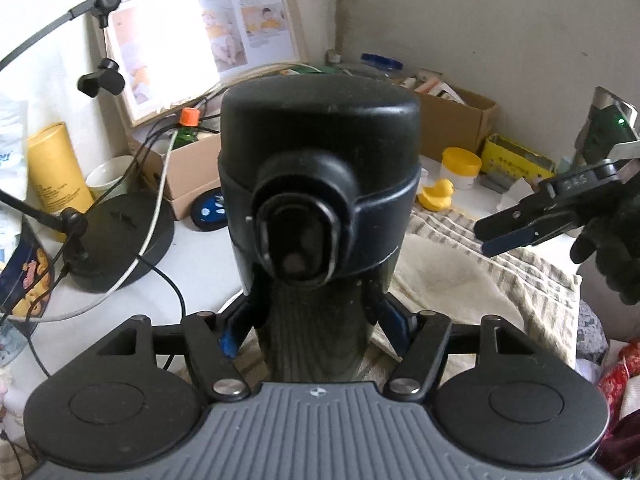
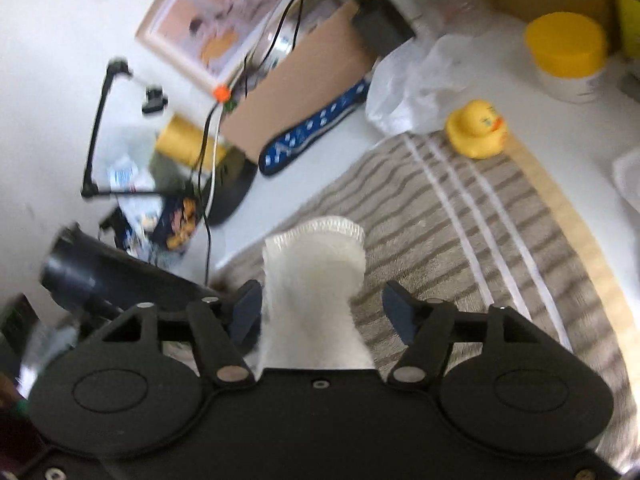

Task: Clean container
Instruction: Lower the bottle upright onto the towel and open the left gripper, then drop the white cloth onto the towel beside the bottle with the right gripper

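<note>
The left gripper (image 1: 316,312) pinches a dark travel flask (image 1: 320,184) by its smooth cylindrical body, blue-padded fingers (image 1: 394,314) pressed against either side. The flask stands up in front of the lens, its rounded matte black lid on top and an oval flip spout facing the camera; fine dust specks show on the plastic. It is held above a soft striped towel (image 1: 480,264) in beige and cream that covers the white table (image 1: 192,264).

In the right wrist view, the right gripper (image 2: 320,312) has its fingers spread, and a white terry cloth (image 2: 316,280) with a stitched hem sits between them; its left finger touches the cloth, while a gap shows at the right finger, so whether the cloth is truly clamped cannot be told. In the left view that gripper's fingertips look close together, held by a black-gloved hand (image 1: 612,248). The flask appears again at the left edge, blurred (image 2: 80,272).

A glossy yellow rubber duck (image 2: 476,128) sits at the towel's far edge, near a yellow-lidded jar (image 2: 568,60) and crumpled clear plastic (image 2: 416,84). A cardboard box (image 2: 312,80) stands behind.
</note>
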Demonstrator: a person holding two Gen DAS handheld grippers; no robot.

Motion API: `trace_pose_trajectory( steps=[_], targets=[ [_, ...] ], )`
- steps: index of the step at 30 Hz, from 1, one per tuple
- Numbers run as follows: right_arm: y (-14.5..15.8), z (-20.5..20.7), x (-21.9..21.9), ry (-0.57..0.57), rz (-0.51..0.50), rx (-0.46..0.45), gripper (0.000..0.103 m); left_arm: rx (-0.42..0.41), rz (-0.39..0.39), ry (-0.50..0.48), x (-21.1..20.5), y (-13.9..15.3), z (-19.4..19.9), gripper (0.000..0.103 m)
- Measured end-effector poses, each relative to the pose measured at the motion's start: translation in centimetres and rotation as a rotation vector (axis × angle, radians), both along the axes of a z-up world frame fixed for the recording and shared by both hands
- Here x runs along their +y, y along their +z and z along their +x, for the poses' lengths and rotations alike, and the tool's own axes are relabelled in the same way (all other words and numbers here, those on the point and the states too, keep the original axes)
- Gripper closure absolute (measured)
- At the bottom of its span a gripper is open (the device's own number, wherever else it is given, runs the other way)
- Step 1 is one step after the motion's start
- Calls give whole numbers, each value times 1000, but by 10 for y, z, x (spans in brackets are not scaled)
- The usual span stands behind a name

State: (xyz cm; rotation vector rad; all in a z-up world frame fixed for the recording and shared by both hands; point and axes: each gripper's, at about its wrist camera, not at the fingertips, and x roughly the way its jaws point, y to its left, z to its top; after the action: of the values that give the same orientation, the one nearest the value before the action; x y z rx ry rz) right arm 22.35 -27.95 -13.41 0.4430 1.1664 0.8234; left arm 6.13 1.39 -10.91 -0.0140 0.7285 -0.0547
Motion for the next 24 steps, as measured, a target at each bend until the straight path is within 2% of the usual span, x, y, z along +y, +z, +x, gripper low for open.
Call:
trace_pose_trajectory(
  steps=[3, 6, 8, 10, 16, 17, 18, 21, 24],
  targets=[
    [13, -19, -1, -40, -32, -8, 30, 23, -41, 8, 10, 1, -2, 31],
    [29, -41, 7, -70, -71, -35, 23, 56, -63, 8, 15, 5, -10, 31],
    [39, -56, 12, -90, -97, -53, 14, 83, -71, -3, 17, 10, -16, 30],
    [50, -71, 17, -110, -123, -71, 12, 123, -74, -22, 17, 15, -22, 30],
    [81, -116, 32, -170, -202, -126, 7, 179, -34, -12, 14, 41, -38, 29],
    [86, -123, 34, -180, -215, -135, 6, 185, -30, -4, 14, 45, -40, 26],
    [91, -131, 37, -190, -228, -144, 6, 195, -32, 9, 15, 49, -41, 22],
    [110, -149, 46, -208, -277, -179, 5, 222, -43, 38, 18, 60, -43, 22],
    [132, -164, 54, -223, -321, -220, 5, 180, -10, 42, 15, 72, -51, 22]
  ],
)
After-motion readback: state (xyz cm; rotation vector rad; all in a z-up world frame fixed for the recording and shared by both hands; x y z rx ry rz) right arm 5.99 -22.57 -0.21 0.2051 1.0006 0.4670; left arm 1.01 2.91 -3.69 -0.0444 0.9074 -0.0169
